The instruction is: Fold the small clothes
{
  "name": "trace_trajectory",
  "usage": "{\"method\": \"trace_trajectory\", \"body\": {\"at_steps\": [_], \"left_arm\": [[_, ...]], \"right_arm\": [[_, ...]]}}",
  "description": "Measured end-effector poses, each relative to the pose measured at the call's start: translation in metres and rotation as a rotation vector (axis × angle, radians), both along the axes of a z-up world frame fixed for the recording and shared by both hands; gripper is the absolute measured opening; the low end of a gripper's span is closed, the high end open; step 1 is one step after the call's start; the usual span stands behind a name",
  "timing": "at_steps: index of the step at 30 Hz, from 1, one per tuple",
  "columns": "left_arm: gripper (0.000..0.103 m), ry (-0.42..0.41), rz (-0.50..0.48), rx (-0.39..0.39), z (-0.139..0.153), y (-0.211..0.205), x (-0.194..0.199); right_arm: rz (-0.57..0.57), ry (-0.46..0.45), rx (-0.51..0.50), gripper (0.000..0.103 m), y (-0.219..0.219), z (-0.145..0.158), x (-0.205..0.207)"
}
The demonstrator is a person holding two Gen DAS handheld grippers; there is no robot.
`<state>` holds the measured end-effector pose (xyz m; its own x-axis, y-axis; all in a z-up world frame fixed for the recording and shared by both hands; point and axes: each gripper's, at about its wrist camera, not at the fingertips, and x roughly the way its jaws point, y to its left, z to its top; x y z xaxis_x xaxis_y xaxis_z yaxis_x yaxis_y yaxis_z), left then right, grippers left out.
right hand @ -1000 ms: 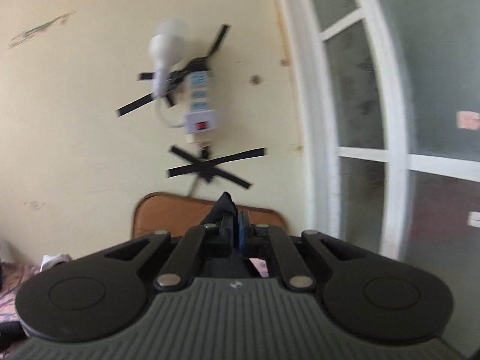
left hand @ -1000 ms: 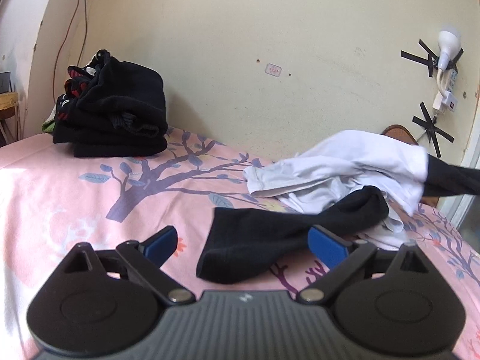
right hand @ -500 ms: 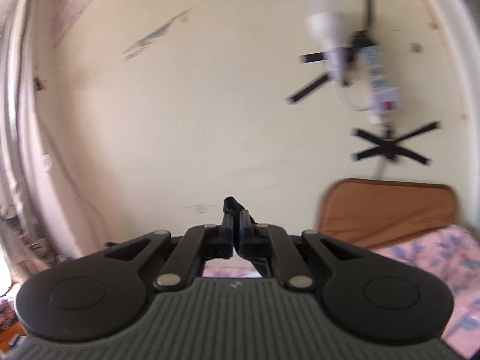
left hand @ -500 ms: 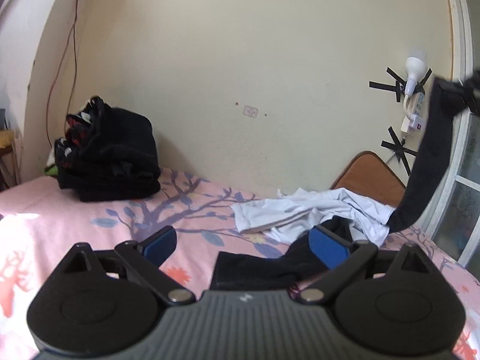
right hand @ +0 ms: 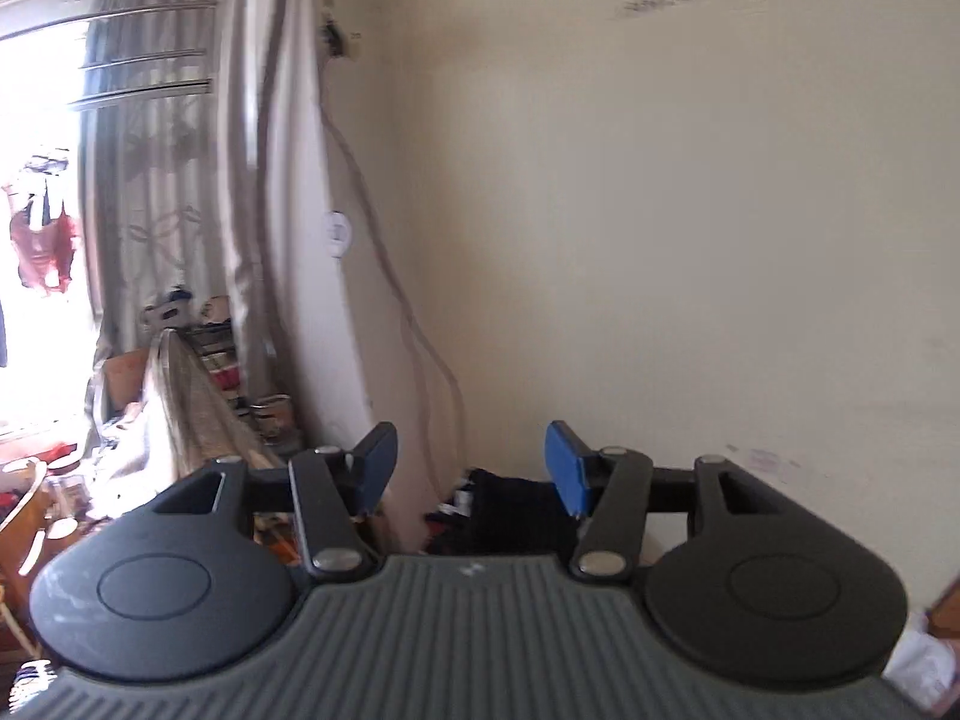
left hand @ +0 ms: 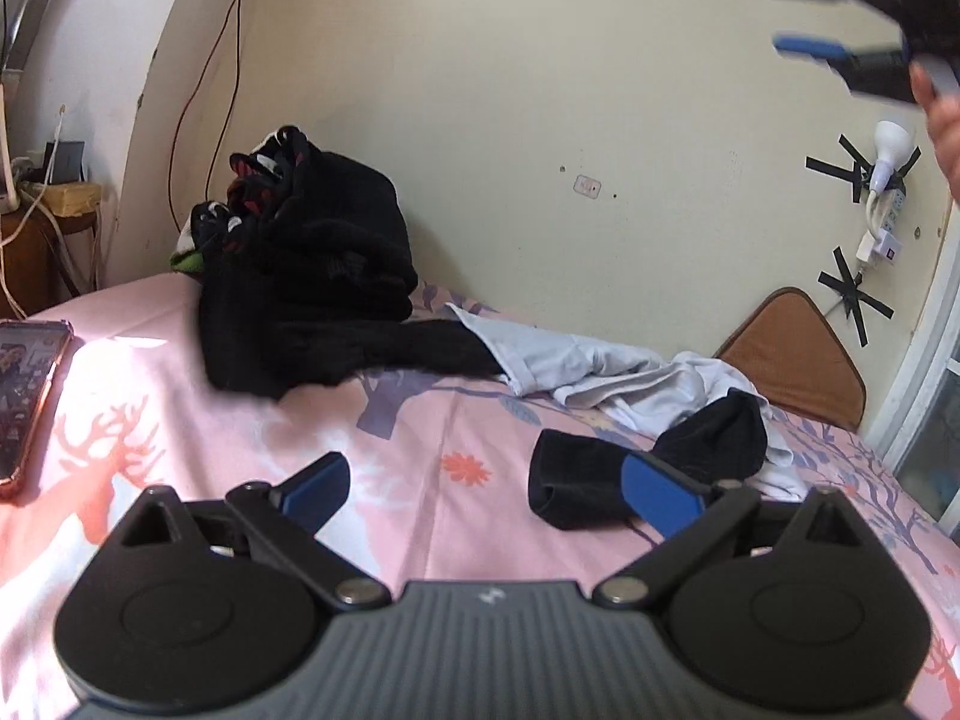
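Note:
My left gripper (left hand: pixel 486 489) hovers open and empty above the pink bedsheet (left hand: pixel 420 516). A black sock (left hand: pixel 594 483) lies crumpled just beyond its right pad. Behind it spreads a white garment (left hand: pixel 606 363). A stack of folded dark clothes (left hand: pixel 312 264) stands at the back left by the wall. A second black sock (left hand: pixel 372 351), blurred, stretches along the foot of that stack. My right gripper (left hand: pixel 798 15) is high at the upper right, a hand behind it. Its jaws are opening with nothing between them (right hand: pixel 471 474), and the dark stack (right hand: pixel 510 510) shows far below.
A phone (left hand: pixel 24 396) in a pink case lies on the bed's left edge. A brown cushion (left hand: pixel 792 354) leans at the back right, under a taped bulb and power strip (left hand: pixel 888 204). A cluttered side table and curtain (right hand: pixel 168 240) stand left of the bed.
My right gripper swung left and upward with a black sock pinched in it, then opened. That sock now shows blurred by the dark stack. The left gripper drew back, still open.

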<state>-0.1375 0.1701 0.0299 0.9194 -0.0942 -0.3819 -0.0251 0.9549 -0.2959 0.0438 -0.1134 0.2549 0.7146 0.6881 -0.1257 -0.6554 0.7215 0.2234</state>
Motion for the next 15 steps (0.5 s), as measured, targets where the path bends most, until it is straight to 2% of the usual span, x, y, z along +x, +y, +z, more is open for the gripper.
{"method": "trace_trajectory", "body": {"at_steps": [3,4,5,8,9,11,13,14,15], "left_arm": [[0.1,0.031,-0.012,-0.031,-0.01,0.003,0.013],[0.1,0.04,-0.015,-0.046,-0.013,0.003,0.018],[0.1,0.047,-0.018,-0.057,-0.015,0.002,0.021],[0.1,0.052,-0.023,-0.049,-0.015,-0.004,0.024],[0.1,0.049,-0.024,-0.041,-0.014,-0.005,0.022],[0.1,0.053,-0.027,-0.031,-0.012,-0.008,0.02],[0.1,0.057,-0.02,-0.015,-0.008,-0.01,0.019],[0.1,0.056,-0.017,-0.005,-0.006,-0.011,0.017],[0.1,0.057,-0.016,0.003,-0.005,-0.01,0.017]], "right_arm": [[-0.283,0.144,-0.106,0.058,-0.05,-0.077,0.021],[-0.367,0.238,-0.152,0.059,-0.065,-0.113,0.029],[-0.401,0.335,-0.151,0.059,-0.076,-0.145,0.034],[-0.39,0.624,-0.028,0.059,-0.093,-0.221,0.042],[-0.368,0.667,0.007,0.059,-0.087,-0.235,0.044],[-0.327,0.679,0.045,0.056,-0.069,-0.246,0.049],[-0.28,0.659,0.061,0.017,-0.06,-0.244,0.051],[-0.269,0.651,0.077,0.006,-0.063,-0.24,0.049],[-0.261,0.623,0.102,0.005,-0.075,-0.232,0.044]]}}
